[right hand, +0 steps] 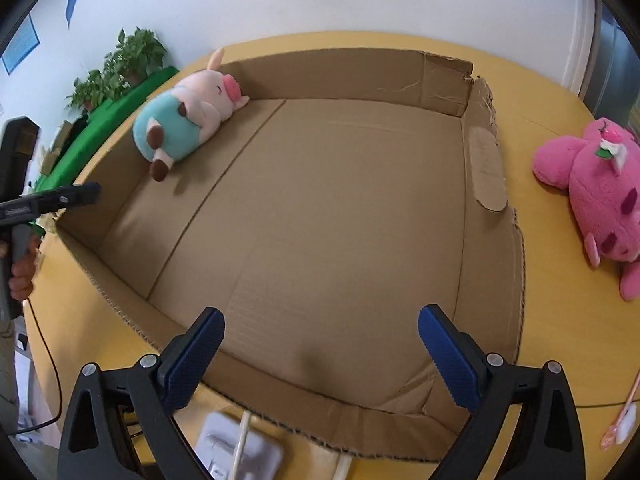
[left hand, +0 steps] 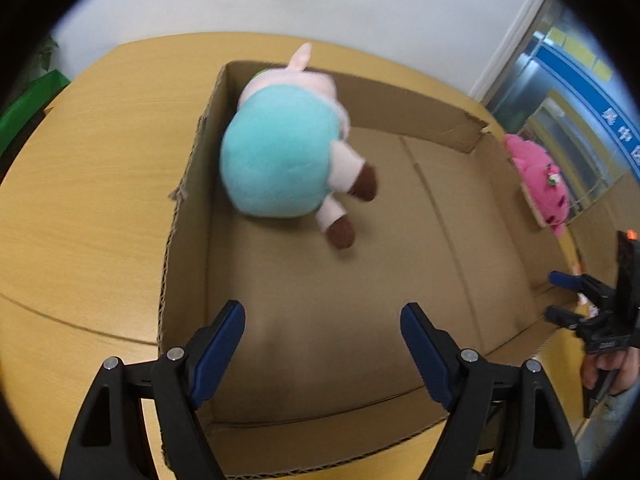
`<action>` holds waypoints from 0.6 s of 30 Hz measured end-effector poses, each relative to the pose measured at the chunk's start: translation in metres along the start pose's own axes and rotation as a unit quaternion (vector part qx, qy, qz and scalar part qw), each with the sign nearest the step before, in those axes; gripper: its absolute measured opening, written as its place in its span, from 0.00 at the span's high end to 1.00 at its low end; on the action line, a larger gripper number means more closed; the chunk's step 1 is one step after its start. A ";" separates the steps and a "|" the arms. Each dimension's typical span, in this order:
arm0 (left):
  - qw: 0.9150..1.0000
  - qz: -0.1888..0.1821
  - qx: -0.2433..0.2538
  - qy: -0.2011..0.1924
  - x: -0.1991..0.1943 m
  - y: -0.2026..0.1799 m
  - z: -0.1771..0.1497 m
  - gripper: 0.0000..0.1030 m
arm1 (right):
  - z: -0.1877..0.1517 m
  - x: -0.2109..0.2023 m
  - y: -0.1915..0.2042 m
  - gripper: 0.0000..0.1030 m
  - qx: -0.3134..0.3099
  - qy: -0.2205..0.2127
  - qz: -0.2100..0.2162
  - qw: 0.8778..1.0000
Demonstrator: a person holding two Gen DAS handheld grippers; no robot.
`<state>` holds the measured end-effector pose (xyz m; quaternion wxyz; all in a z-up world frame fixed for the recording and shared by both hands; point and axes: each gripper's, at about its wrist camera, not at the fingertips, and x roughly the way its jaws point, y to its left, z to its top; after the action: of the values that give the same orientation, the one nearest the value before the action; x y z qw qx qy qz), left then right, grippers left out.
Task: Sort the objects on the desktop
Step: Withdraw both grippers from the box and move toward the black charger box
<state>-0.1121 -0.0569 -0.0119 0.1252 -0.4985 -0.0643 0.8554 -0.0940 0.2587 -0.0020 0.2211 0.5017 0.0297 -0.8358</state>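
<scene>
A pig plush in teal clothes (left hand: 280, 160) lies inside the cardboard box (left hand: 420, 104) at its far left corner; it also shows in the right wrist view (right hand: 180, 120). A pink strawberry plush (right hand: 600, 196) lies on the table right of the box (right hand: 496, 184), and shows in the left wrist view (left hand: 540, 184). My left gripper (left hand: 322, 320) is open and empty over the box's near left part. My right gripper (right hand: 320, 328) is open and empty over the box's near edge. Each gripper shows in the other's view, the right (left hand: 560, 296) and the left (right hand: 80, 194).
The box sits on a round wooden table (left hand: 80, 200). A white object with a cable (right hand: 240, 448) lies at the near table edge. A small pink and white item (right hand: 620, 424) lies at the near right. Green plants (right hand: 120, 68) stand beyond the table, by the wall.
</scene>
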 end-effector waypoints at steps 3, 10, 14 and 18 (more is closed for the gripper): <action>1.000 0.009 0.012 -0.005 0.000 -0.002 -0.002 0.22 | -0.004 -0.008 -0.004 0.04 0.021 -0.015 0.008 1.000; 0.998 0.046 0.013 -0.047 -0.024 -0.013 -0.007 0.23 | -0.026 -0.067 0.000 0.05 0.033 -0.072 0.008 0.997; 0.986 0.068 0.060 -0.138 -0.080 -0.064 -0.019 0.23 | -0.034 -0.119 0.043 0.00 0.007 -0.140 -0.014 0.990; 0.968 0.067 0.092 -0.224 -0.137 -0.116 -0.047 0.21 | -0.043 -0.163 0.079 0.00 0.010 -0.209 -0.015 0.978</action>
<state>0.0105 0.0160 0.1072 0.0948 -0.2839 0.0217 0.9539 0.0384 0.2544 0.1286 0.2044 0.3173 -0.0182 -0.9259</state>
